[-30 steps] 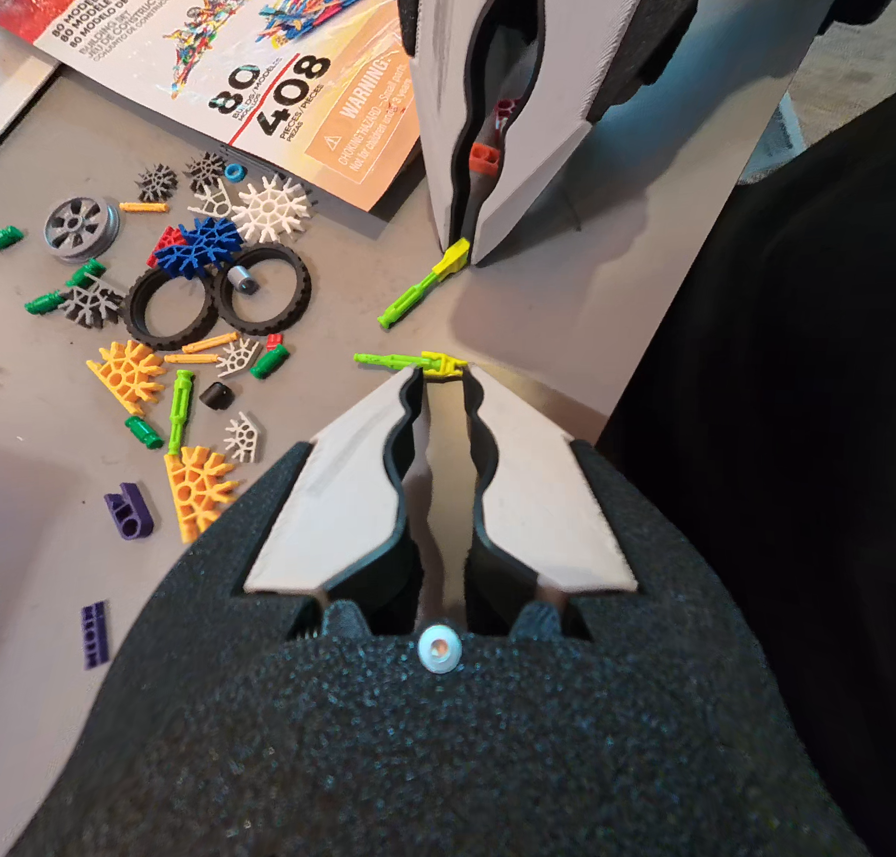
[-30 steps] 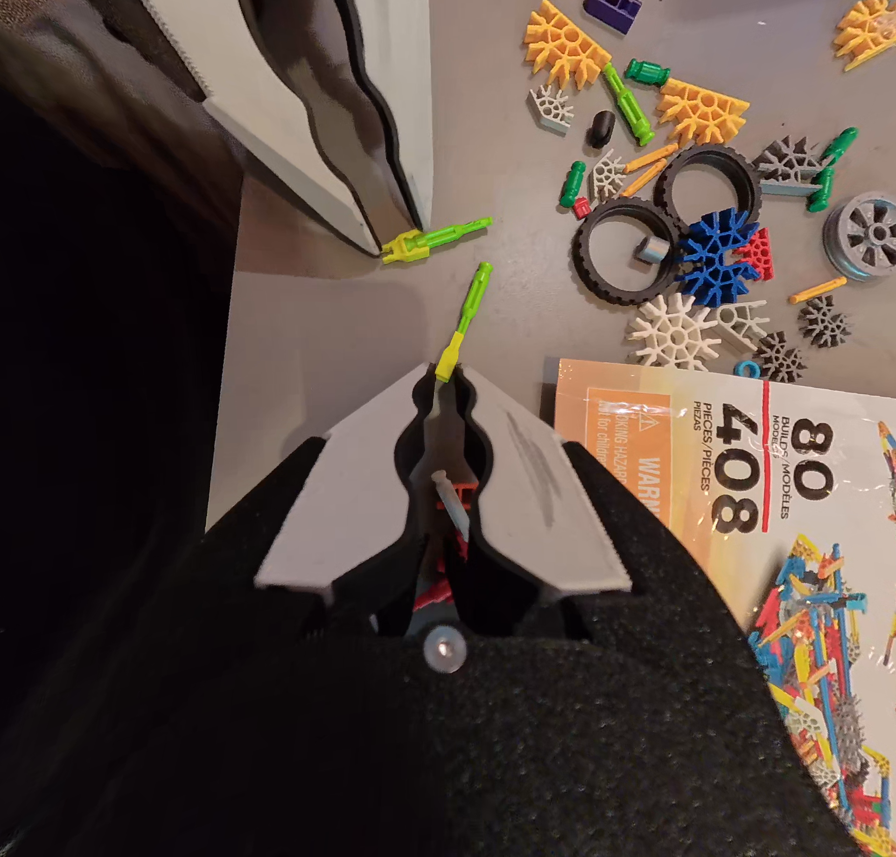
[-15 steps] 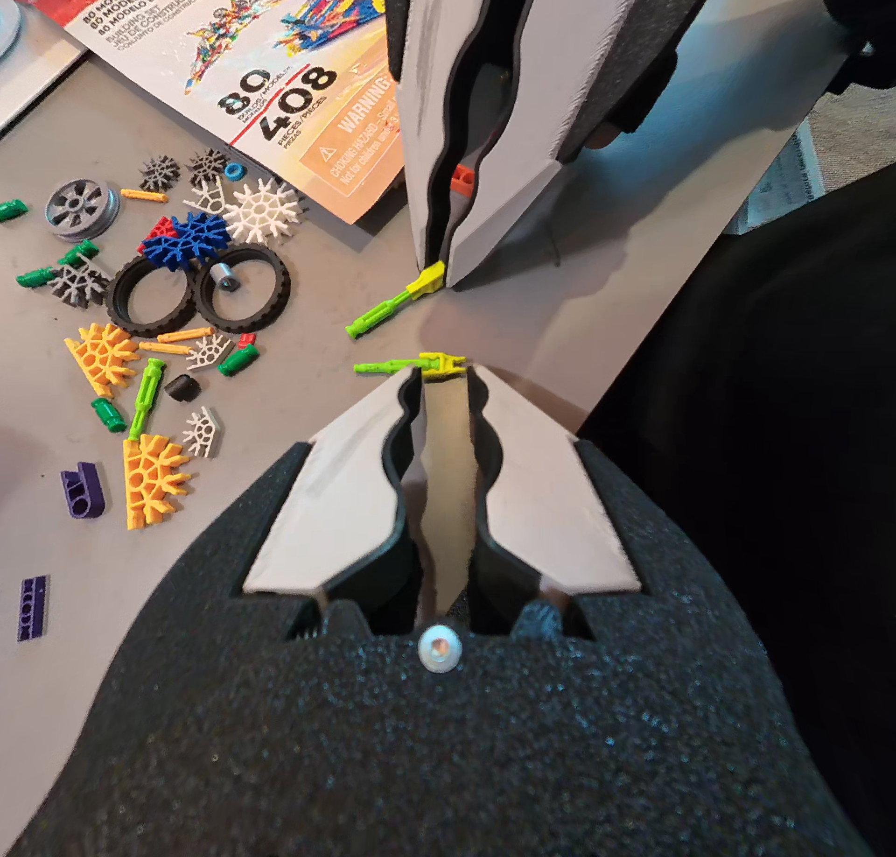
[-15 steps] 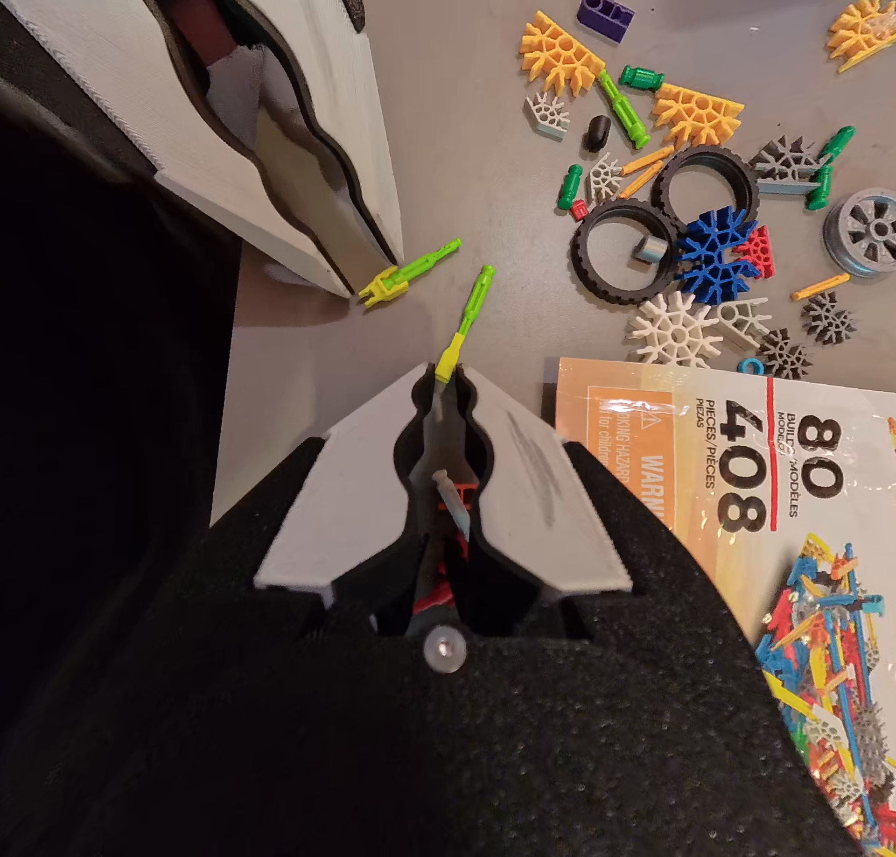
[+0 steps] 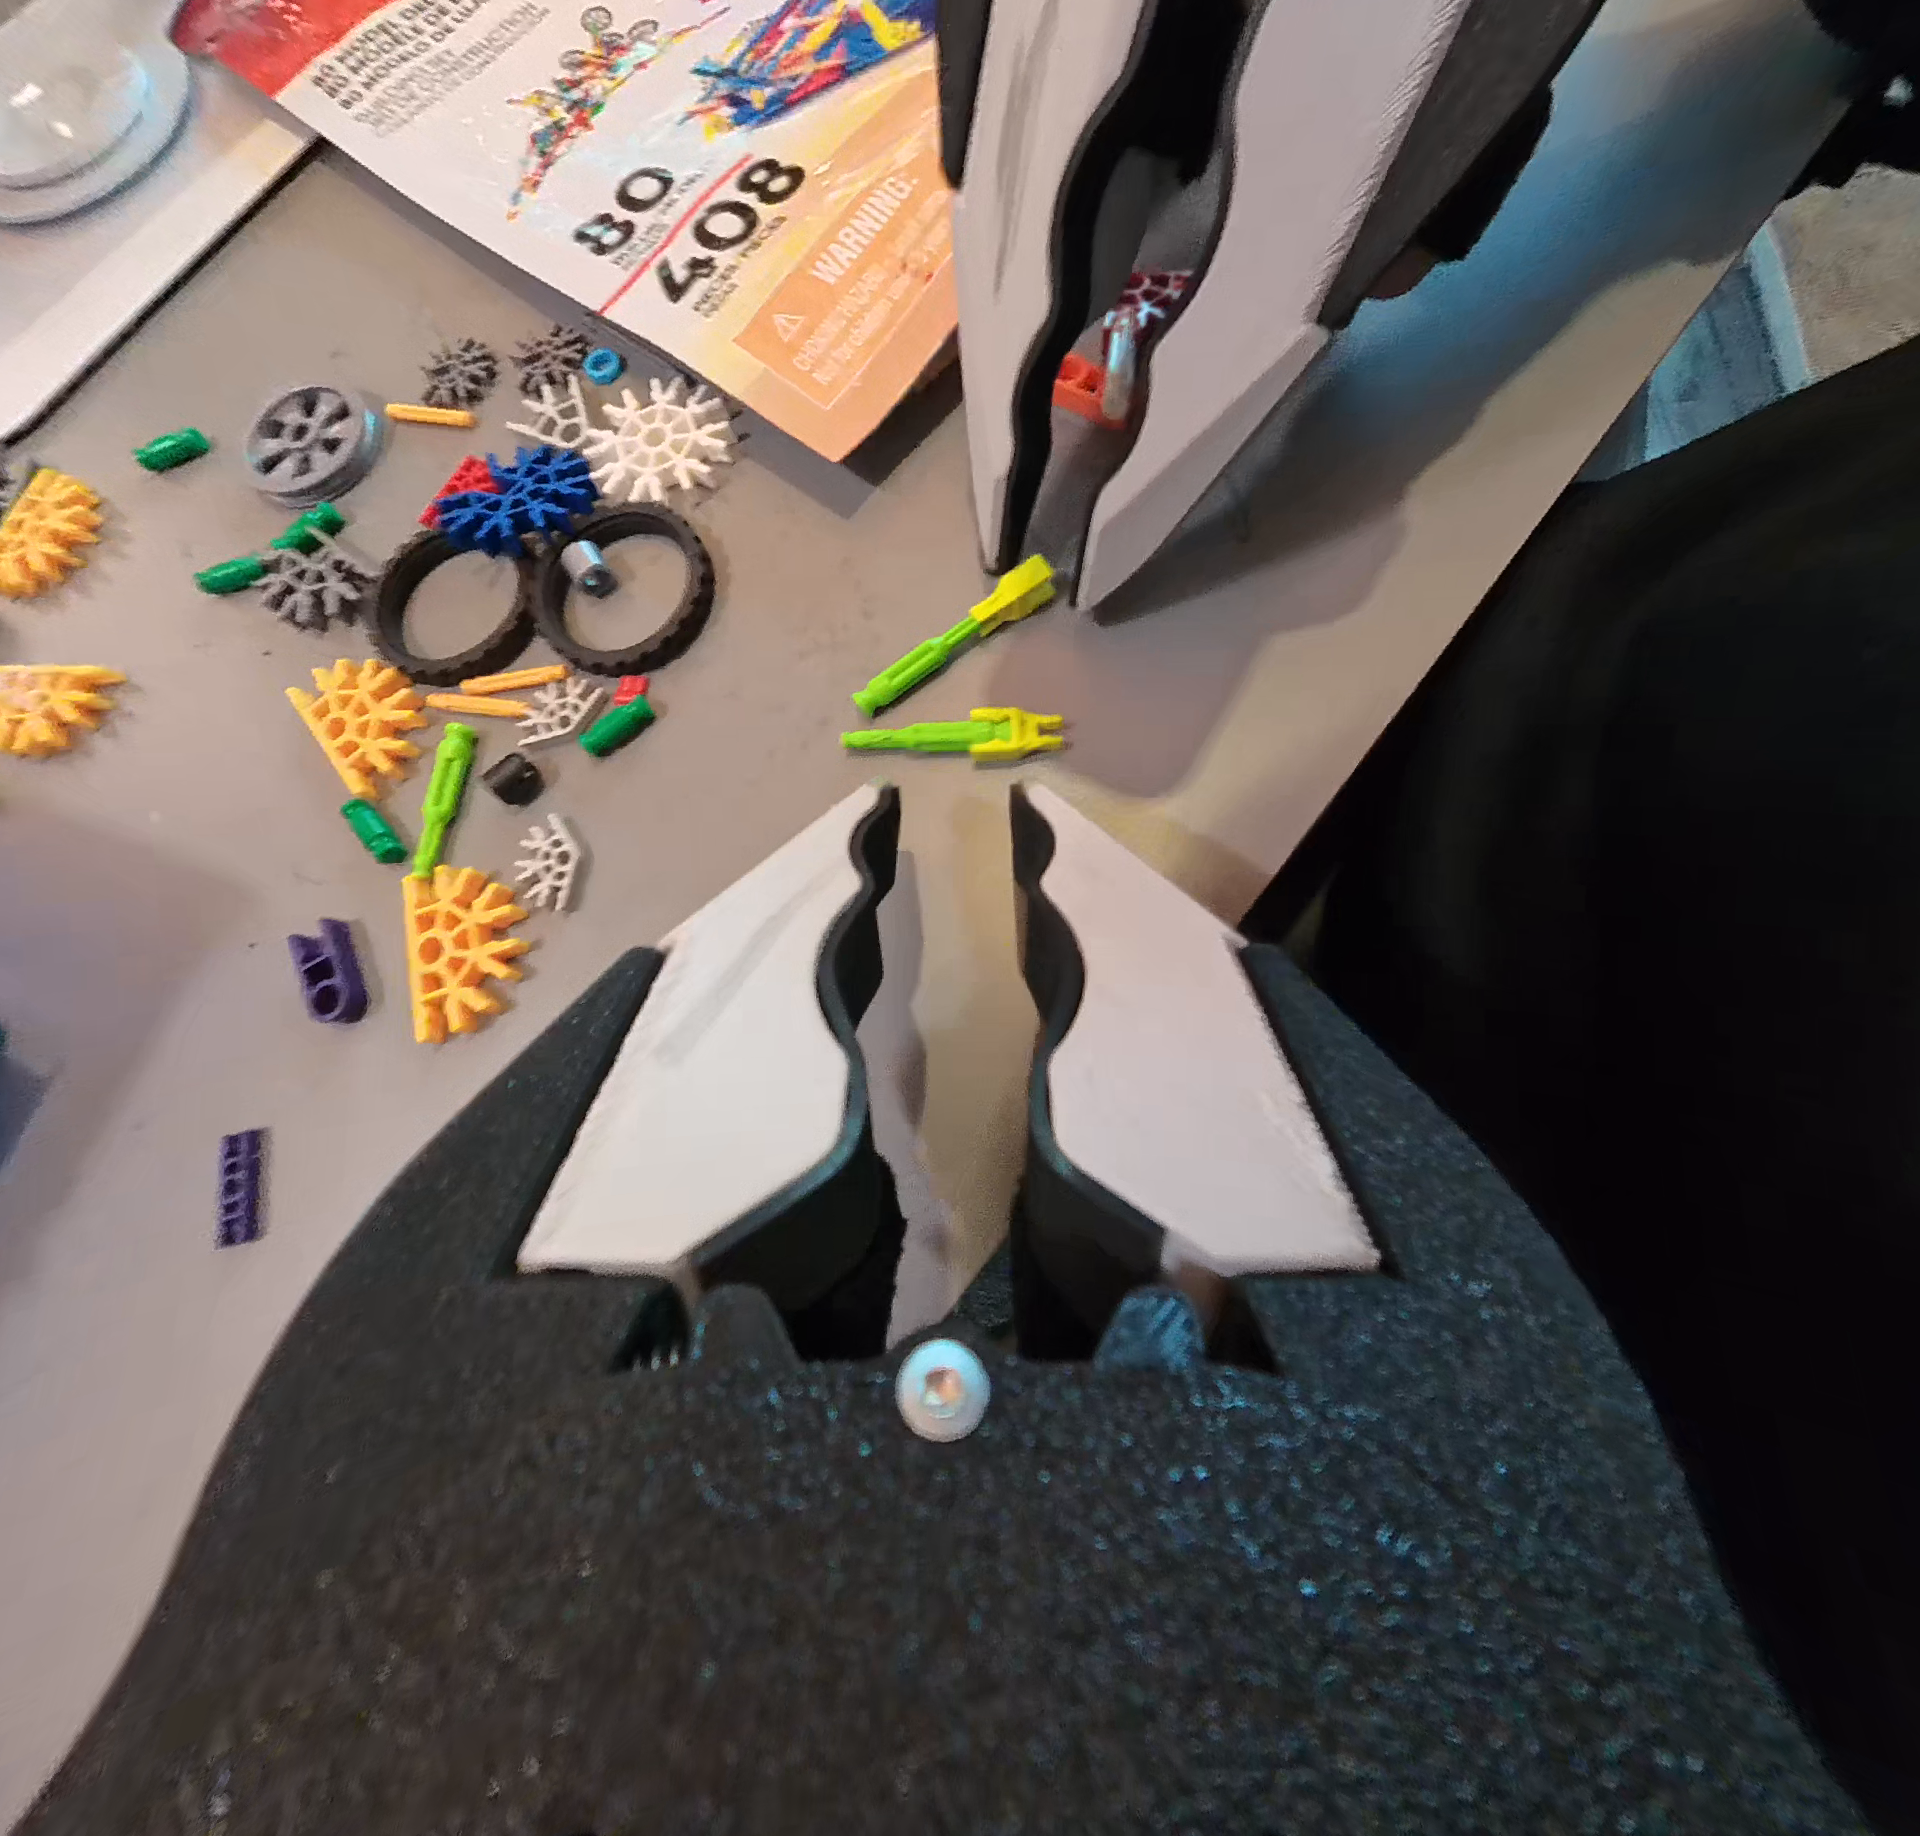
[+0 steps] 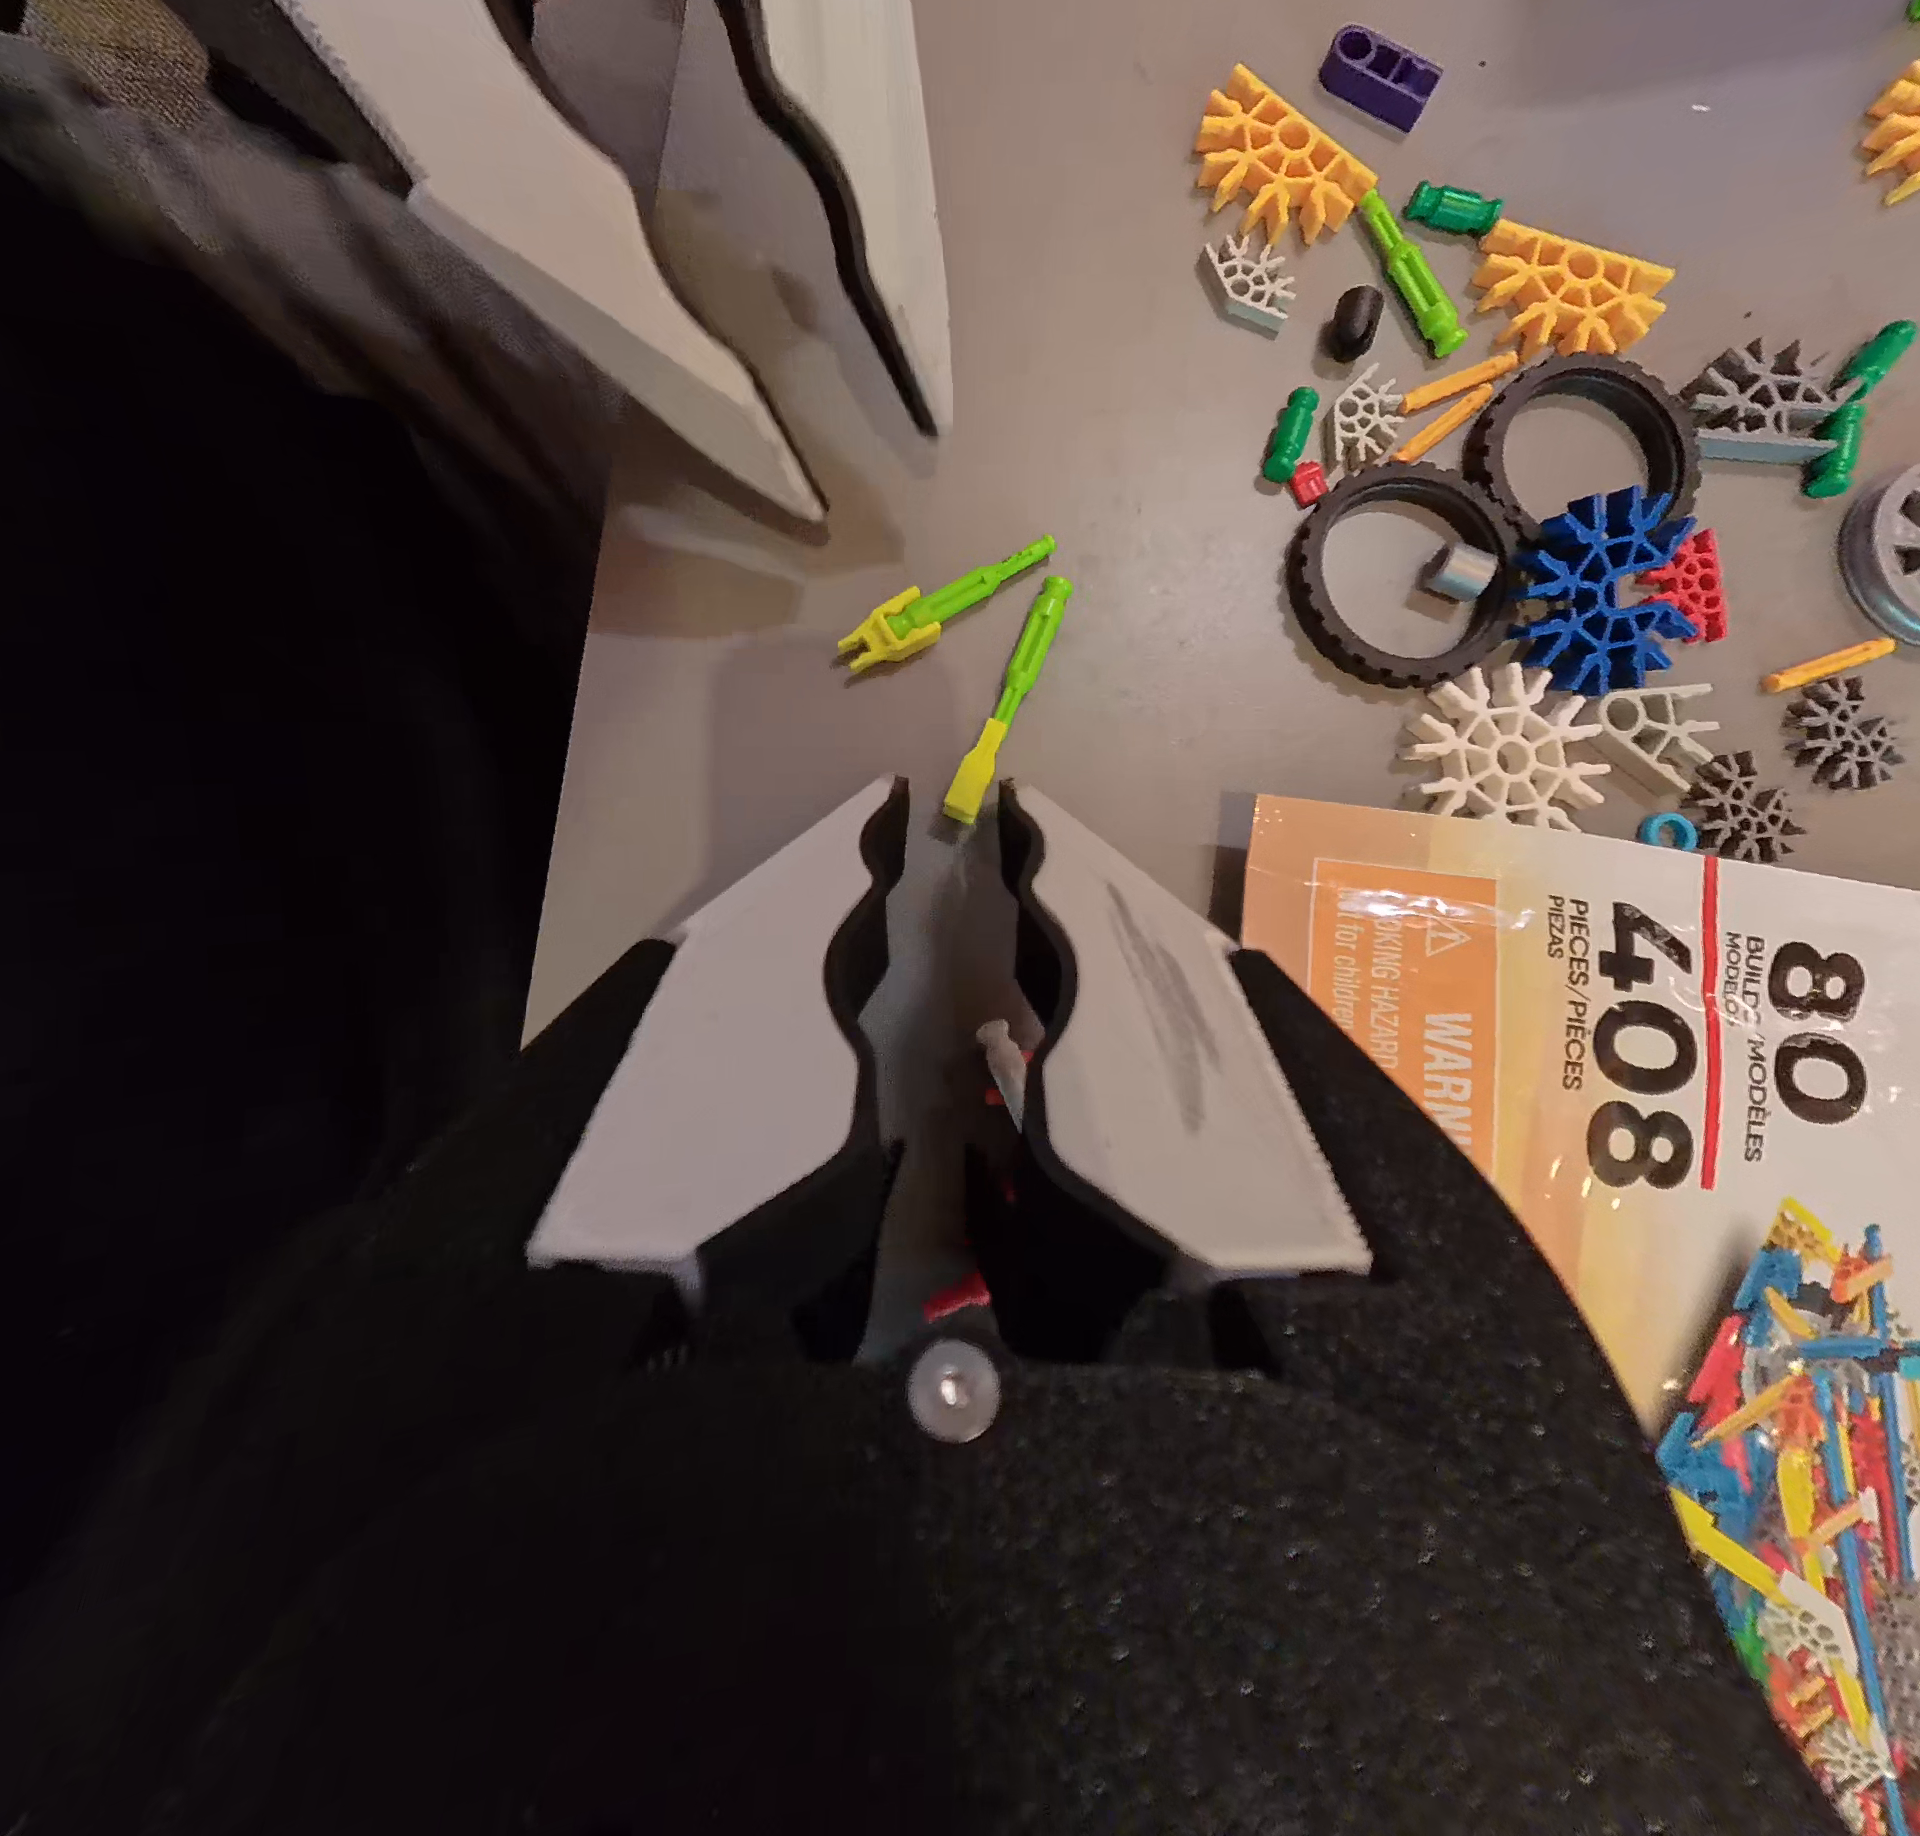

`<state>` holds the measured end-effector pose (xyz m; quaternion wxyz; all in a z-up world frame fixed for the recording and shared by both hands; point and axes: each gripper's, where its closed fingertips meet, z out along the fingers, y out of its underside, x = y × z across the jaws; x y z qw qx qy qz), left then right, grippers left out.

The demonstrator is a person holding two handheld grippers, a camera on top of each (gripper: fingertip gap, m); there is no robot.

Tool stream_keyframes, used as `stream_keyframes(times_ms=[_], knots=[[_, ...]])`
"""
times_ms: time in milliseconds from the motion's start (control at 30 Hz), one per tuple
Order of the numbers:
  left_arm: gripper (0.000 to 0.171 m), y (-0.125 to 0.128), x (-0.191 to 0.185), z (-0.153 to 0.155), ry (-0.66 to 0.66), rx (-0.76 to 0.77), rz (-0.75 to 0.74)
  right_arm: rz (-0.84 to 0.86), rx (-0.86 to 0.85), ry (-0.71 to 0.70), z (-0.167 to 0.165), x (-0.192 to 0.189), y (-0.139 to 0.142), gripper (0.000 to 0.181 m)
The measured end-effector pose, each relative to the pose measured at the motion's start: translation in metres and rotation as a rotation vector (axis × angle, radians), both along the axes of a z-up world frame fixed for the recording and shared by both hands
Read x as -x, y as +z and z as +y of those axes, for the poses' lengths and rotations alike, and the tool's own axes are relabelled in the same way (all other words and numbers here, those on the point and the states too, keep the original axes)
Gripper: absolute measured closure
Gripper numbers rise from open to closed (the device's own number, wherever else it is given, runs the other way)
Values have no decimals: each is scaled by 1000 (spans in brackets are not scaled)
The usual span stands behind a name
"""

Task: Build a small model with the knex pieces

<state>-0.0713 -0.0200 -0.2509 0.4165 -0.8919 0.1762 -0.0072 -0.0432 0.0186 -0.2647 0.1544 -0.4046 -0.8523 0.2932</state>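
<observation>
Two small assemblies lie on the grey table (image 5: 1195,706), each a green rod with a yellow clip on one end. One assembly (image 5: 951,735) lies crosswise just beyond my left gripper (image 5: 951,794), which is open and empty. It also shows in the right wrist view (image 6: 935,607), below the left gripper (image 6: 873,472). The other assembly (image 6: 1013,690) has its yellow end between the tips of my right gripper (image 6: 951,789), whose jaws stand apart from it. In the left wrist view this assembly (image 5: 951,633) lies at the right gripper's (image 5: 1039,581) tips.
A printed bag of parts (image 6: 1558,1059) lies right of my right gripper. Loose parts lie beyond: two black tyres (image 5: 623,591), a blue connector (image 5: 514,503), yellow fan connectors (image 5: 457,945), a grey wheel (image 5: 307,441). The table edge (image 5: 1351,810) and a person's dark clothing are close by. About 6 cm separates my left fingertips from my right. The grey wheel (image 5: 307,441) is about 20 cm from both grippers' fingertips.
Both grippers have opened. Each was shut on the yellow end of its assembly; both assemblies now lie on the table, and the left gripper has drawn back a little.
</observation>
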Motion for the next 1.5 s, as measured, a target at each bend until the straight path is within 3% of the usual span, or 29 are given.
stream_keyframes(times_ms=[167,400,500,700,800,1000,1200,1500], knots=[[152,30,53,-9,79,-38,109,19,42,11,1,0,9,150],[153,97,196,-15,222,-27,351,116,144,-4,13,11,30,145],[154,107,237,-11,200,40,398,152,177,-4,13,15,37,145],[155,79,289,-4,98,255,407,163,217,-37,23,30,43,144],[155,65,301,-3,16,342,397,186,267,-45,23,39,51,145],[155,27,328,-17,-124,589,434,172,278,-25,21,43,43,145],[155,2,330,-13,-225,659,428,184,310,-23,21,43,45,145],[152,-11,335,-7,-279,762,421,190,311,-15,20,43,45,145]])
